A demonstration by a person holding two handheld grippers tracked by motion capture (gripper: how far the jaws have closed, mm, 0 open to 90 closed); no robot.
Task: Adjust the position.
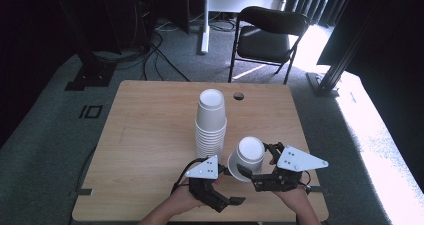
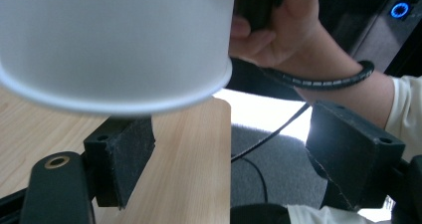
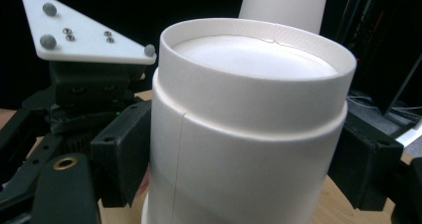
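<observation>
1 upturned white cup (image 1: 246, 157) (base up) pinched by right tongs (image 1: 250, 171), left tongs (image 1: 223, 185) spread, cup stack (image 1: 210, 124) behind

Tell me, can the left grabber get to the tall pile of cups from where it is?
Probably yes. The left gripper sits open near the table's front edge, and the stack of cups stands just beyond it. The single cup held in the right gripper hangs a little to the side, so the way looks free.
</observation>
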